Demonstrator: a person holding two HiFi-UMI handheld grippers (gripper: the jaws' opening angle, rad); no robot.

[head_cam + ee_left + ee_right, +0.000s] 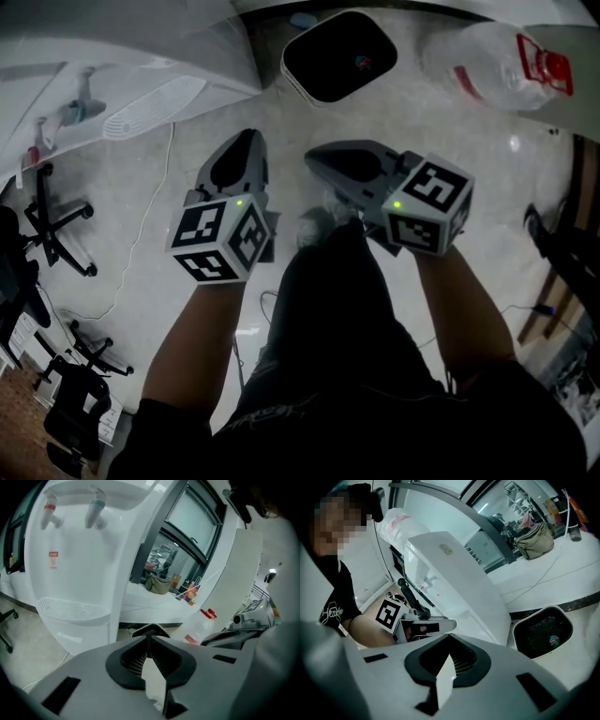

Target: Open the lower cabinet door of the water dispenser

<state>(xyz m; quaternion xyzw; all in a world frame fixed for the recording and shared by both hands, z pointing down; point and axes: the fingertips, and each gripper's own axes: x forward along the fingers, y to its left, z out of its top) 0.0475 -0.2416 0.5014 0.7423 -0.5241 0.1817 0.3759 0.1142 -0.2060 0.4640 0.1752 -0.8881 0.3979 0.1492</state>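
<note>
The white water dispenser [79, 550] stands ahead in the left gripper view, with a red tap [49, 515] and a blue tap [96, 513] over its drip tray [70, 606]. The top strip of its lower cabinet door [77, 634] shows under the tray; my gripper body hides what lies below. My left gripper [149, 637] is shut and empty, short of the dispenser and clear of it. My right gripper [449, 639] is also shut on nothing, beside the dispenser's side wall [459, 588]. From the head view, both grippers [246, 141] [314, 157] hang over the floor.
A black-and-white rounded device [339, 54] lies on the floor by the dispenser. A large plastic water jug [492, 61] with a red cap lies to its right. Office chairs [56, 234] and a white cable [141, 253] are at the left. A person's legs are below.
</note>
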